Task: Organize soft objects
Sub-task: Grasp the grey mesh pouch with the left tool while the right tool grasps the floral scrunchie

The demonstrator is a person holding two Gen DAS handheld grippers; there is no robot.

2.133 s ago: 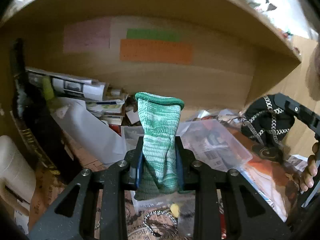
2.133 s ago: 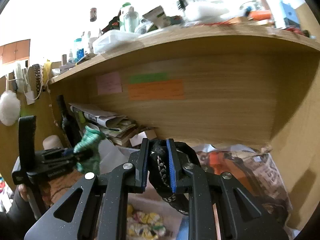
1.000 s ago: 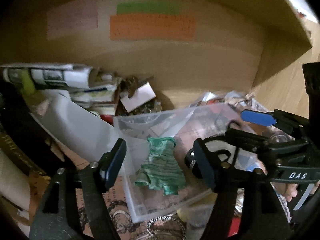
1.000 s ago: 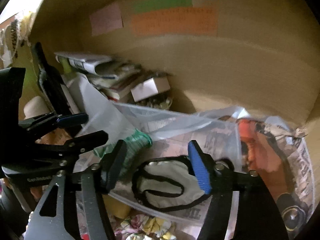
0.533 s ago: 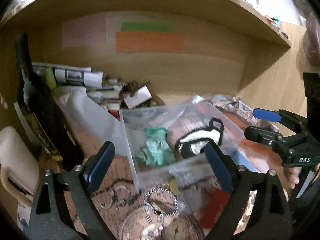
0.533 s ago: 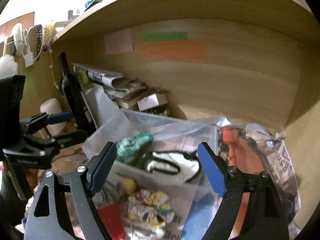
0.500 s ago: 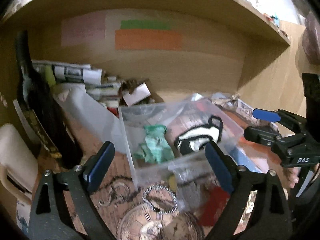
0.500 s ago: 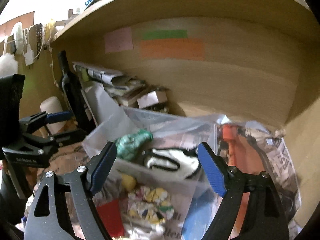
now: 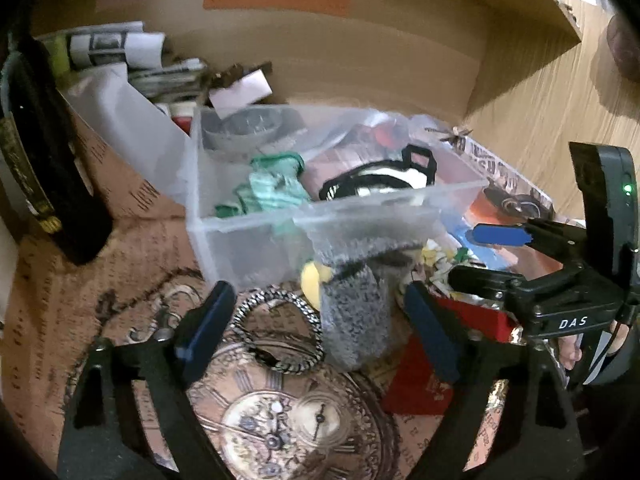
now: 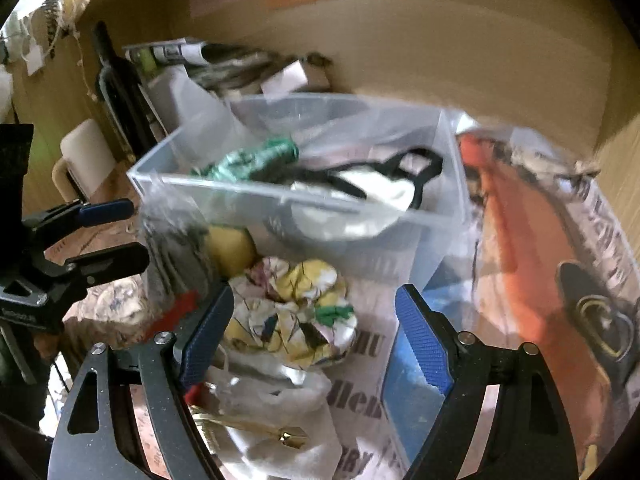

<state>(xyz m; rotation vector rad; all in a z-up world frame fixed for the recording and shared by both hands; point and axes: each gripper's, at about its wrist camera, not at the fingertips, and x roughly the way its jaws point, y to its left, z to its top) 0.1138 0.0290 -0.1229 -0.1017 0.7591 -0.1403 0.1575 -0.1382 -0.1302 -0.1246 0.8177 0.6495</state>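
A clear plastic bin [image 9: 224, 236] [image 10: 256, 192] stands under the shelf. In it lie a green knit sock [image 9: 272, 188] [image 10: 248, 160] and a black-and-white pouch [image 9: 380, 178] [image 10: 372, 192]. In front of the bin lie a grey fuzzy cloth in clear wrap [image 9: 356, 320], a yellow soft ball [image 10: 230, 248] and a crumpled patterned cloth [image 10: 296, 308]. My left gripper [image 9: 316, 328] is open, low over the grey cloth. My right gripper [image 10: 310, 332] is open around the patterned cloth, not touching it. Each gripper shows in the other's view, the right gripper [image 9: 484, 256] and the left gripper [image 10: 120, 232].
A metal ring bracelet [image 9: 276, 332] lies on clock-print paper. A dark bottle [image 9: 44, 152] stands at the left. Rolled newspapers [image 9: 108, 46] and boxes fill the back. An orange bag [image 10: 528, 264], a blue packet [image 10: 412, 392] and a red packet [image 9: 428, 376] lie to the right.
Both grippers let go of the sock and the pouch into the bin, drew back open, and have now dropped lower and closer over the soft things in front of the bin.
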